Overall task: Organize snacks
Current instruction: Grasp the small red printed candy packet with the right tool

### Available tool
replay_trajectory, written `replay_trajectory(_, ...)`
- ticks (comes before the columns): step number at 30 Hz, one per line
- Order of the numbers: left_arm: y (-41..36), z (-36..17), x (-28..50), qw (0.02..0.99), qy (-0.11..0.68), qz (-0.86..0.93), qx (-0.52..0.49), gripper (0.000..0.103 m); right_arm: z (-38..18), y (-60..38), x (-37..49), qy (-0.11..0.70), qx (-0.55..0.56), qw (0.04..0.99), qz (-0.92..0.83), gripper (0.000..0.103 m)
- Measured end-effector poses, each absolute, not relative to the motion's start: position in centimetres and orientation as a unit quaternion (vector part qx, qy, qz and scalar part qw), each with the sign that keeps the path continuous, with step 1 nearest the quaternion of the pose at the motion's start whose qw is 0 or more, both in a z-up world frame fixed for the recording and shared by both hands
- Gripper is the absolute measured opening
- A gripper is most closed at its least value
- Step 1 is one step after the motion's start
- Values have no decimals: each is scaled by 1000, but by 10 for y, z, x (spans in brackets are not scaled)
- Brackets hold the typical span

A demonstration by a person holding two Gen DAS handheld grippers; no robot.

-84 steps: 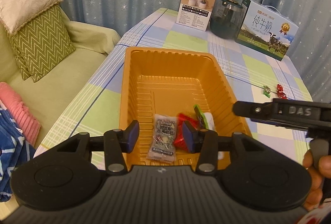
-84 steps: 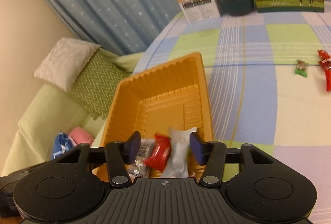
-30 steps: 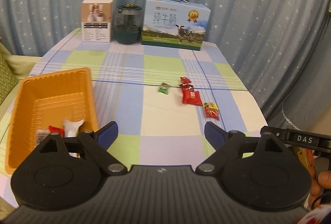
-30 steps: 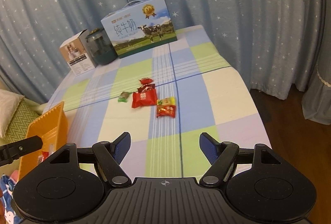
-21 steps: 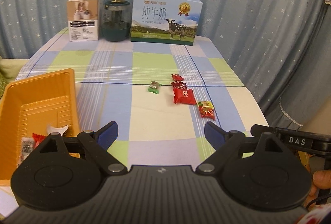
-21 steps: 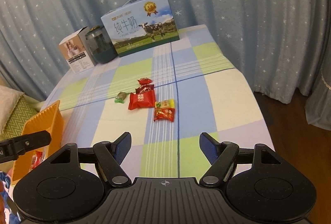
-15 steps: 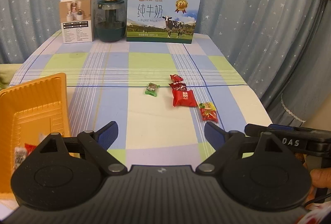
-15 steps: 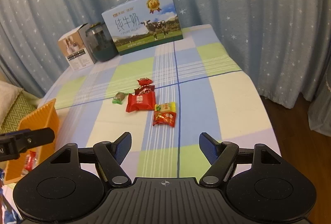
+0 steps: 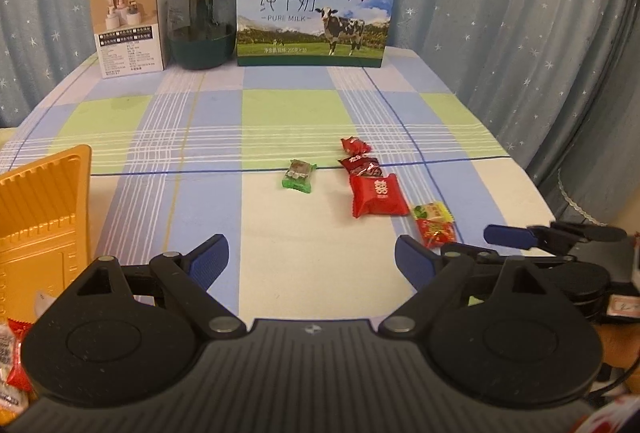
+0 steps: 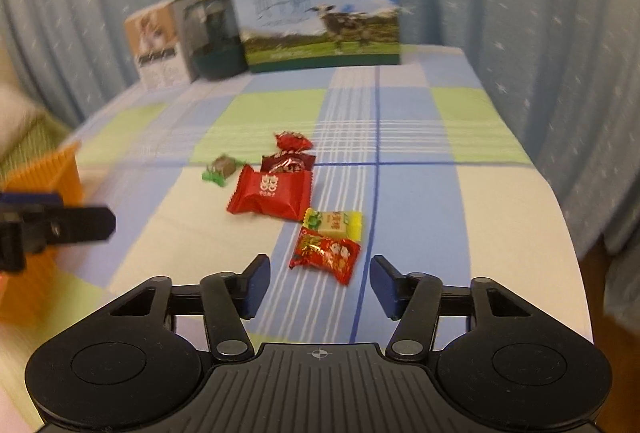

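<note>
- Crinkly foil is my first worry: the red-and-gold candy (image 10: 326, 257) lies on the desk (image 10: 480, 217) just ahead of my right claw (image 10: 316, 287), between the lines of its two fingers but not yet within their pads. The jaws have just been closing and stand half-spread with nothing pinched; if they narrow further before I reach the wrapper, I judge the pads could strike its ends and skid it away.
- Yellow-and-green candy (image 10: 334, 221) touches the far edge of that red-and-gold one. A deep reach could catch both, or nudge the second aside.
- Large red packet (image 10: 272, 195), dark red candy (image 10: 287, 163), small red candy (image 10: 292, 141) and green candy (image 10: 222, 169) lie close together farther on; a sweep through them would scatter the group toward the desk's right edge.
- My left claw (image 9: 312, 259) is spread wide and empty above bare cloth, near the same cluster. Its finger shows at the left of the right wrist view, so I judge a clash of the two tools possible if both go for neighbouring pieces.
- Orange tray (image 9: 44, 193), at the desk's left side, already holds a few wrapped snacks (image 9: 12, 357) at its near end. The carry across is long; a weak pinch on slippery wrapping could drop the piece short.
- The right wrist view is blurred, so my aim is uncertain.
</note>
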State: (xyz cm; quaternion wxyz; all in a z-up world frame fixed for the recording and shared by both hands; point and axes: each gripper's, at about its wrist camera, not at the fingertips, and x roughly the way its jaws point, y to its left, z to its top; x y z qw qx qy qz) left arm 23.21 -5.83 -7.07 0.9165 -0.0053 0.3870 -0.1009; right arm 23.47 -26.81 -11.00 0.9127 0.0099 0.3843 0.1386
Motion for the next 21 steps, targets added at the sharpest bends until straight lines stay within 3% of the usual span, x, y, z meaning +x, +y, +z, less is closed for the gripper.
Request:
replay_trajectory(4,-59,-81,240,914,392,-108,-5,89,-128,-262,248,383,-52,910,148,50)
replay_trajectory(15,-59,-95,248,909,401,-116,-14,89,-138,-246,262,368,-94,907,182,40)
replay_trajectory(17,-58,-95,248,909,400,-115,-16,89,-138,-247,264,372,-81,906,184,32)
replay_trajectory(21,-57,-95,246,908,402,-115,-18,89,-134,-247,259,382,-61,902,193,26)
